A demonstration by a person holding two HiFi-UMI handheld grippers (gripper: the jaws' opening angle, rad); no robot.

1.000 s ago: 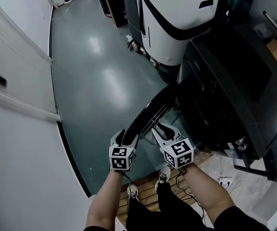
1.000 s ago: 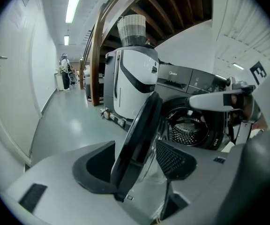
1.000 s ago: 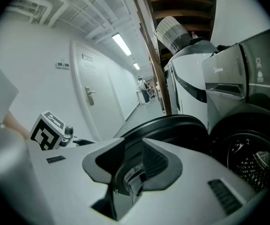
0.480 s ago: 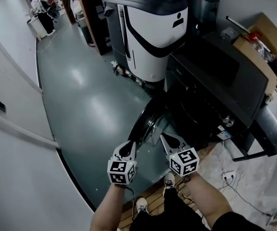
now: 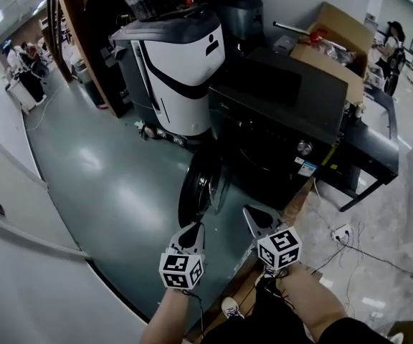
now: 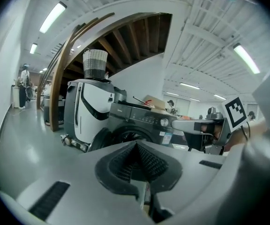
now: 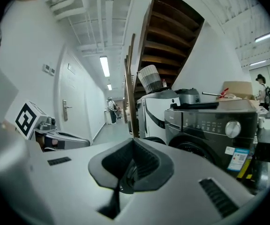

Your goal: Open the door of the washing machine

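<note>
While door (image 5: 194,185) stands open, closed fingers (image 5: 190,236) nearby, clear

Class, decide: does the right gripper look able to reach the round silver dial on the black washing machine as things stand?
Probably yes. Nothing stands between the right gripper and the round silver dial; the round open door hangs off to the left of that path.

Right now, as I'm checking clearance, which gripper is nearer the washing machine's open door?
Left. The left gripper hangs just short of the lower edge of the open door; the right gripper is farther off, to the door's right, before the washing machine.
</note>
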